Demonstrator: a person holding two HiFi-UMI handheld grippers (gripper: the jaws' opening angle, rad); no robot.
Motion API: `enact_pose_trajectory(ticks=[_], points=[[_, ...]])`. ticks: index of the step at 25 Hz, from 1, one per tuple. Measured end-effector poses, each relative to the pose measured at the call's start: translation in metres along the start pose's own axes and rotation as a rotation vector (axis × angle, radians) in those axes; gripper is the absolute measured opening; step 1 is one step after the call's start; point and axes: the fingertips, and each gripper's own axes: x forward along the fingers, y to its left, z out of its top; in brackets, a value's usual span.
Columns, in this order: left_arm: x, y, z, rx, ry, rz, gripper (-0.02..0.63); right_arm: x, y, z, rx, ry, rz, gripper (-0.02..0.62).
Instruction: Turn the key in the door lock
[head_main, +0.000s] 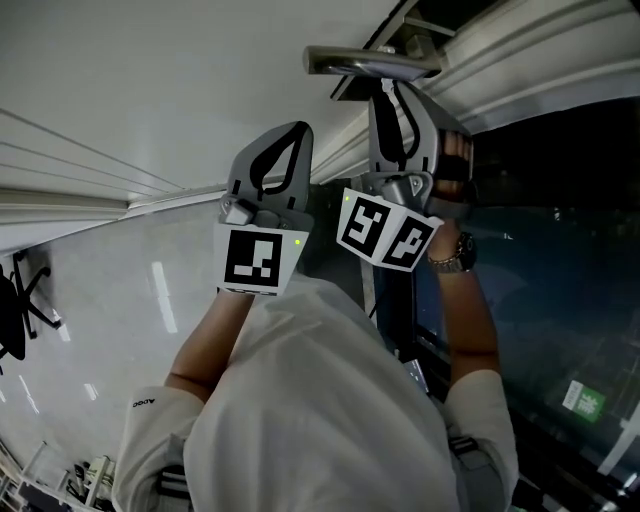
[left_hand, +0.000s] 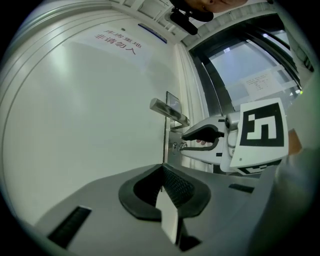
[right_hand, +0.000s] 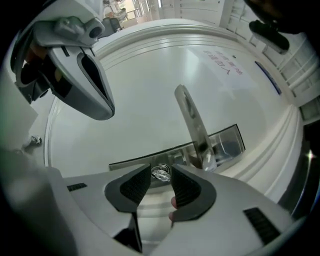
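- The right gripper (right_hand: 161, 171) had its fingers (right_hand: 134, 188) spread, with the key (right_hand: 160, 174) in the lock between their tips, unpinched and probably lined up for a turning grip.
- The left gripper (left_hand: 163, 170), fingers pressed together and empty, hung aside, leaving the door handle (right_hand: 192, 125) clear.

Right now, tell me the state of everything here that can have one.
Door: looks closed in its frame.
Door handle: no tool gripping it.
Key: in the lock, between the right tool's jaws, not gripped.
Right tool: open.
Left tool: shut, empty, away from the lock.
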Motion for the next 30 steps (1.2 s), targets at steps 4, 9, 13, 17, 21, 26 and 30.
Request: enact_pose_trajectory(ticks=[4,9,13,17,21,26,30], points=[[-0.006,0.006,-0.003,-0.001,0.015,0.021,0.009,0.011,0.004,-0.006,0.01,0.038,0.011,0.127],[-0.011,0.011,-0.008,-0.005,0.026,0.042,0.009,0.013,-0.004,-0.006,0.129,0.033,-0.02,0.02],[-0.012,0.009,-0.004,0.005,0.008,0.049,0.011,0.015,-0.007,-0.008,0.399,0.016,-0.004,0.017],[-0.016,0.004,0.001,0.023,0.006,0.047,0.009,0.015,-0.015,-0.01,0.88,-0.029,0.057,0.017],[-0.019,0.004,0.002,0.029,0.013,0.059,0.011,0.015,-0.018,-0.02,1.412,-0.053,0.132,0.017],[-0.02,0.003,0.005,0.035,0.011,0.064,0.009,0.016,-0.015,-0.029,1.904,-0.048,0.18,0.014],[-0.023,0.0,0.005,0.038,0.014,0.067,0.009,0.016,-0.015,-0.023,1.896,-0.091,0.258,0.018]])
